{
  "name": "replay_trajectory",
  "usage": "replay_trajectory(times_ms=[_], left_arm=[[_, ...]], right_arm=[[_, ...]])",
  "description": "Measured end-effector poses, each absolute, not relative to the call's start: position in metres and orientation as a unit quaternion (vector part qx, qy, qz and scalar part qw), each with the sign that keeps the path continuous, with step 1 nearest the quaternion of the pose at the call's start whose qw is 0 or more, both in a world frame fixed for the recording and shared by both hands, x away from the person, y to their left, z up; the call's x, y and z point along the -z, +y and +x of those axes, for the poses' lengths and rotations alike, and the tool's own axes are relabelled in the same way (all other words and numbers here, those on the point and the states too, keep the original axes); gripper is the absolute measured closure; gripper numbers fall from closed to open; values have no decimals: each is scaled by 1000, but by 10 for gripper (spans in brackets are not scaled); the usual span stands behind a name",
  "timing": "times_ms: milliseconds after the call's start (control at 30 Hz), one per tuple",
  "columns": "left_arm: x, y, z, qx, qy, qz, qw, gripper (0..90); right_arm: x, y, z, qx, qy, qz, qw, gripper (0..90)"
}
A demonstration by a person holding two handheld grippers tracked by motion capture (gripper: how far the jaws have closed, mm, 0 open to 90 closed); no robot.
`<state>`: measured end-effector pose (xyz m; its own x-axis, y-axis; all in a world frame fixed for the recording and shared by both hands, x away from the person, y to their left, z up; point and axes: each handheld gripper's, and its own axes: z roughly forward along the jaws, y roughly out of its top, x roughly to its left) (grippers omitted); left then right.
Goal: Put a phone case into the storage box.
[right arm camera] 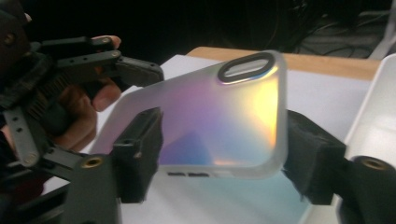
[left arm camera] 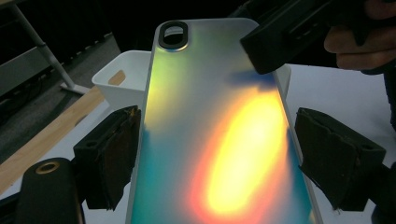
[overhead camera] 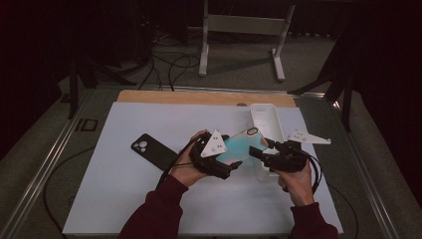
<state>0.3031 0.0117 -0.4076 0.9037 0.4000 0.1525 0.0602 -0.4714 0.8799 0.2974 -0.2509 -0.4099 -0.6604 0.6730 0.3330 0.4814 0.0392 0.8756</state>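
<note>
An iridescent phone case (overhead camera: 241, 144) with a dark camera cut-out is held above the white mat. My left gripper (overhead camera: 233, 162) is shut on it across its width; in the left gripper view both pads (left arm camera: 114, 149) sit against the long edges of the case (left arm camera: 210, 116). My right gripper (overhead camera: 257, 150) comes in from the right at the camera end. In the right gripper view the case (right arm camera: 219, 107) lies slanted between the two jaws of the right gripper (right arm camera: 224, 156). One jaw hovers over its back and casts a shadow there, so the pads do not press.
A black phone (overhead camera: 152, 151) lies face down on the mat to the left. A white rectangular tray (overhead camera: 266, 117) stands just behind and under my right gripper. The mat (overhead camera: 149, 209) covers a wooden table; a metal stand (overhead camera: 244, 25) and cables are on the floor beyond.
</note>
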Motion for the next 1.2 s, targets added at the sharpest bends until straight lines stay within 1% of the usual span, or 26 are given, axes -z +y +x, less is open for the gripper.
replay_trajectory(times_ms=[33, 100, 200, 267, 333, 367, 400, 433, 500, 533, 567, 600, 633, 667, 700, 733, 767, 800, 1033, 1100, 1200], left_arm=[[408, 12, 303, -171, 137, 840, 496, 167], [408, 11, 303, -173, 136, 840, 495, 167], [409, 9, 302, -173, 135, 842, 493, 167], [411, 8, 302, -173, 134, 843, 491, 167], [413, 4, 301, -171, 134, 845, 489, 167], [414, 2, 301, -170, 131, 849, 483, 167], [416, 0, 301, -166, 130, 852, 480, 167], [416, 0, 301, -166, 130, 852, 480, 167], [419, -5, 301, -176, 134, 856, 467, 167], [420, -6, 300, -184, 135, 857, 462, 166], [421, -8, 301, -181, 141, 859, 458, 164], [421, -6, 303, -166, 142, 859, 463, 189], [421, -5, 304, -160, 145, 856, 469, 226], [421, -4, 305, -161, 148, 857, 467, 197], [421, -3, 306, -149, 151, 858, 469, 165], [421, -2, 307, -148, 153, 857, 469, 150], [421, 0, 307, -151, 155, 856, 470, 146], [420, 1, 308, -145, 157, 855, 472, 142], [420, 7, 313, -115, 169, 852, 483, 133], [423, 9, 315, -89, 173, 850, 490, 136], [426, 9, 317, -72, 173, 851, 490, 138]], right_arm=[[410, -251, 297, -564, 716, 403, 85, 347], [411, -252, 299, -570, 709, 410, 64, 382], [411, -253, 300, -571, 707, 414, 47, 403], [411, -254, 300, -573, 707, 413, 37, 439], [412, -253, 300, -575, 710, 405, 23, 506], [411, -250, 299, -572, 715, 402, 26, 530], [411, -248, 299, -573, 716, 398, 23, 605], [411, -248, 299, -573, 716, 398, 23, 605], [410, -246, 298, -582, 715, 387, 16, 744], [409, -245, 298, -582, 716, 386, 16, 760], [408, -243, 297, -579, 719, 385, 22, 782], [408, -241, 296, -576, 721, 383, 24, 817], [407, -240, 295, -576, 723, 379, 38, 821], [406, -238, 293, -564, 730, 382, 58, 822], [406, -238, 293, -564, 730, 381, 60, 824], [406, -239, 293, -563, 731, 380, 64, 826], [405, -239, 293, -559, 733, 381, 71, 860], [405, -240, 293, -560, 731, 382, 75, 863], [401, -245, 293, -561, 730, 380, 84, 864], [399, -248, 293, -571, 725, 378, 79, 863], [398, -248, 293, -579, 723, 369, 75, 863]])
